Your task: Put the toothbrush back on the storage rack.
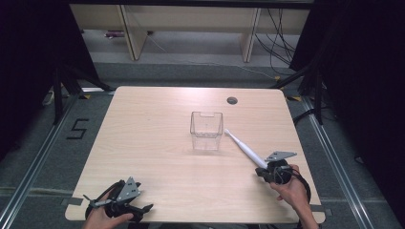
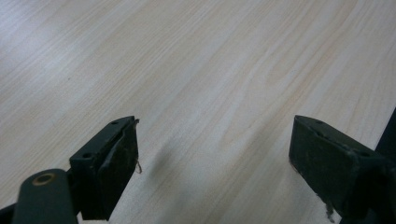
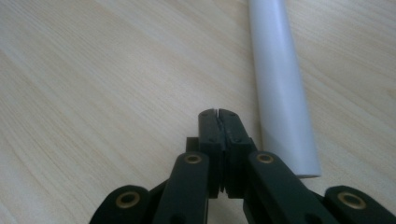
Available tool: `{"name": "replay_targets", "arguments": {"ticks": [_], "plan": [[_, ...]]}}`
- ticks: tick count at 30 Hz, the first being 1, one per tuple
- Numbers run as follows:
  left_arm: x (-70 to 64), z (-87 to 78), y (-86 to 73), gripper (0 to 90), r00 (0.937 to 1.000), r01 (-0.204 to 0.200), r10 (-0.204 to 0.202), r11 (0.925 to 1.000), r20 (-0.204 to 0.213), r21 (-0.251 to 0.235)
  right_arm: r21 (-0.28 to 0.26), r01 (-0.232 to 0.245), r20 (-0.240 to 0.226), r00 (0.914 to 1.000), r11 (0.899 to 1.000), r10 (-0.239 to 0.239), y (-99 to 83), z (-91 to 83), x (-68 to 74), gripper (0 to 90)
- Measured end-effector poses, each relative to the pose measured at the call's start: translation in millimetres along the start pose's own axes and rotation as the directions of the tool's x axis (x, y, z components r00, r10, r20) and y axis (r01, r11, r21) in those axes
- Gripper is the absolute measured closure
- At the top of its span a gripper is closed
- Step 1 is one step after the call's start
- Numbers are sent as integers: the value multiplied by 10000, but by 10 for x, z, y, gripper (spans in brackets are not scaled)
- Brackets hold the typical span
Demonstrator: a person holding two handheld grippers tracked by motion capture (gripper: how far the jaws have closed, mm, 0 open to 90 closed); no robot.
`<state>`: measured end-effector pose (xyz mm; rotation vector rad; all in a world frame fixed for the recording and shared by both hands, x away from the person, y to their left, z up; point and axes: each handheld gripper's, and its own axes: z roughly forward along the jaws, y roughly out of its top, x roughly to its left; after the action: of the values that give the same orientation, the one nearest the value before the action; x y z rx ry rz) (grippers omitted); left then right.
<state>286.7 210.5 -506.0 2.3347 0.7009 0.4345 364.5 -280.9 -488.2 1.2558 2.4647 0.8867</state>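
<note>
A clear plastic box (image 1: 206, 130) stands open-topped at the middle of the wooden table (image 1: 157, 124). A long white tapered stick (image 1: 243, 147) lies on the table, slanting from the box's right side toward the near right. My right gripper (image 1: 265, 173) sits at the stick's thick near end, its jaws pressed together with nothing between them. In the right gripper view the white stick (image 3: 282, 88) lies just to the right of my shut right gripper (image 3: 218, 113). My left gripper (image 1: 143, 208) rests at the near left edge, and in its own view my left gripper (image 2: 215, 140) stands wide open over bare wood.
A round cable hole (image 1: 232, 100) sits in the table's far right part. Beyond the far edge stand pale wooden furniture legs (image 1: 133, 33) and loose cables (image 1: 282, 43). A "5" mark (image 1: 78, 129) is on the floor at the left.
</note>
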Motion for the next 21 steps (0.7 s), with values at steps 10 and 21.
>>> {"name": "replay_targets", "arguments": {"ticks": [10,21], "plan": [[-6,10,-2,153,10000,47,-47,10000,21,-70,-115,215,94,9997,9997,-214,14,-4,-14,891],[-4,11,-2,153,9998,186,-186,9998,-32,-105,-9,410,639,9971,9992,-409,201,-131,21,717]]}}
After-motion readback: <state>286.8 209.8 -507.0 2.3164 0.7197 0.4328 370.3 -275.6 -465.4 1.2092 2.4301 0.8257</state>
